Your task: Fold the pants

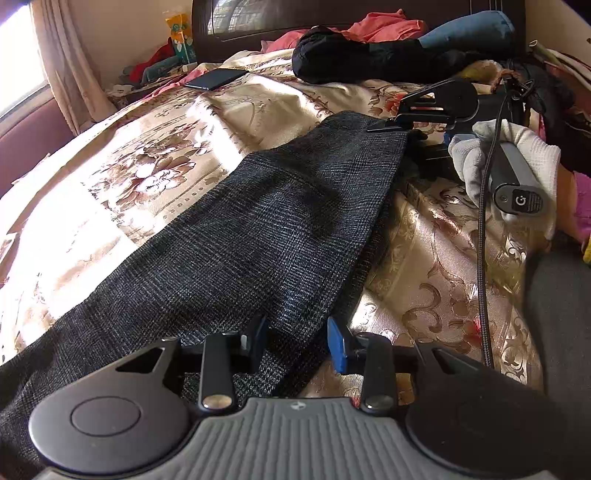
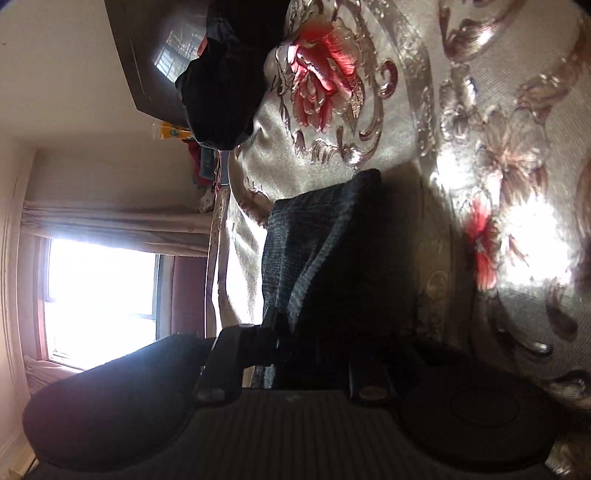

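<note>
Across the bed (image 1: 110, 177), covered by a shiny gold bedspread with red and brown flowers, the dark grey checked pants (image 1: 258, 236) lie stretched flat as one long band from the near left edge to the far right. From the left wrist view the whole length shows, along with the dark headboard (image 1: 332, 18), a heap of black clothing (image 1: 351, 59), pink clothing (image 1: 384, 26) and a blue pillow (image 1: 469, 29) near it, and a dark phone (image 1: 214, 79) lying on the bedspread.

That view also shows the left gripper (image 1: 301, 341), its jaws spread with blue pads either side of the near part of the pants, the cloth lying between them without either pad pressing it. Farther off, a white-gloved hand (image 1: 506, 166) holds the right gripper (image 1: 388, 127) at the far end of the pants, with a black cable (image 1: 482, 240) trailing down from it.

The right wrist view, rolled on its side, shows what the other cannot: the far end of the pants (image 2: 317, 236) up close, lifted into a fold and pinched in the right gripper's (image 2: 291, 332) jaws, though shadow hides the lower finger. It also takes in a bright window (image 2: 99, 295) and curtain (image 2: 110, 225).
</note>
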Available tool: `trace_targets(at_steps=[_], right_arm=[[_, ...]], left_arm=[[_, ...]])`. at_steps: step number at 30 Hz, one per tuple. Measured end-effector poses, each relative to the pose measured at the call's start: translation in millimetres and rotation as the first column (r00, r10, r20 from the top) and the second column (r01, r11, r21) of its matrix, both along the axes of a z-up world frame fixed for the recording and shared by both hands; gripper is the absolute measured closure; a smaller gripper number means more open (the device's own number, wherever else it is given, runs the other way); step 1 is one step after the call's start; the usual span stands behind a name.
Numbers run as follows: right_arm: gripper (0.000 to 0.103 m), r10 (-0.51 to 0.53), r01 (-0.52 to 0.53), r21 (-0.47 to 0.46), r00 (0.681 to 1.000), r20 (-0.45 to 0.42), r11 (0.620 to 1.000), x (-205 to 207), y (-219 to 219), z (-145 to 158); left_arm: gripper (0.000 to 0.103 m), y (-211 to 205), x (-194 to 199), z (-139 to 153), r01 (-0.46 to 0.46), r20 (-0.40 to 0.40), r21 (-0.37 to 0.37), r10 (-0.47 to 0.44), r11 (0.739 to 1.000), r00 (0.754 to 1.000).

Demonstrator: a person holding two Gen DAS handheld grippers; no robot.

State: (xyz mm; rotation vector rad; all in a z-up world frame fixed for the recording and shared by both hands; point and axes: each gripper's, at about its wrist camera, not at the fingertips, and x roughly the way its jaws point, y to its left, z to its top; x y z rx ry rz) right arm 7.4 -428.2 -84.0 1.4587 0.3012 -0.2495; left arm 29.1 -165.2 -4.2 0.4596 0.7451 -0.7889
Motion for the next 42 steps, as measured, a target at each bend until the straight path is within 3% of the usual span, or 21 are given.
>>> trace_targets(at_steps=[2,6,11,14,16,18,20,24,27,29,31,38,42], right_arm=[[0.098,-0.026,0.026,-0.012,0.999,0.028,1.0,-7.6,-2.4,9.8],[0.098,-0.076,0.082,-0.069,0.993,0.093,0.994,-28.2,-4.3,37.0],[0.099,0.051,-0.028,-0.219,0.994,0.1,0.975,-6.0,26.6,80.7],[0.099,0.178,-0.147,-0.363,0.983,0.053,0.92,18.0,62.6,111.6],[0.099,0.232,-0.204,-0.406,0.972,0.02,0.891,25.3,82.9,122.3],[0.096,0.174,-0.167,-0.395,0.985,-0.018,0.903,23.1,83.9,123.8],[0.092,0.033,-0.051,-0.352,0.998,-0.058,0.934,8.1,62.6,113.0],[0.092,-0.15,0.06,-0.34,0.958,-0.245,0.939,-27.6,19.8,88.0],[0.09,-0.174,0.08,-0.325,0.946,-0.273,0.942,-50.2,15.1,74.0],[0.077,-0.183,0.103,-0.292,0.948,-0.261,0.951,-58.9,12.3,63.1],[0.072,-0.178,0.12,-0.238,0.956,-0.235,0.964,-62.8,9.8,53.6],[0.07,-0.095,0.064,-0.166,0.978,-0.184,0.984,-37.1,9.6,34.7],[0.069,-0.061,0.043,-0.133,0.99,-0.128,0.99,-47.0,4.0,33.1]], left_arm=[[0.055,0.6,-0.8,1.9,-0.003,-0.001,0.0,0.003,1.0,1.0],[0.054,4.2,-1.8,0.0,-0.007,-0.026,-0.024,0.006,1.0,1.0],[0.054,20.2,-1.3,3.3,-0.033,-0.061,-0.084,0.028,0.996,0.998],[0.054,40.0,-5.2,9.9,-0.06,-0.035,-0.1,0.057,0.993,0.998],[0.054,55.2,-6.6,13.6,-0.083,-0.019,-0.103,0.082,0.991,0.996],[0.054,66.6,-7.2,15.2,-0.1,-0.01,-0.106,0.099,0.989,0.995],[0.054,77.7,-8.2,15.9,-0.119,-0.003,-0.126,0.119,0.985,0.993],[0.054,84.9,-9.3,12.9,-0.131,-0.022,-0.162,0.129,0.978,0.991],[0.054,76.4,-11.9,11.5,-0.097,-0.017,-0.146,0.096,0.984,0.995],[0.054,70.4,-13.2,10.0,-0.079,-0.005,-0.12,0.079,0.99,0.997],[0.053,64.7,-14.6,7.8,-0.066,-0.002,-0.094,0.066,0.993,0.998],[0.053,51.6,-15.6,2.5,-0.05,-0.017,-0.058,0.049,0.997,0.999],[0.053,45.3,-13.2,5.5,-0.033,-0.001,-0.041,0.033,0.999,0.999]])
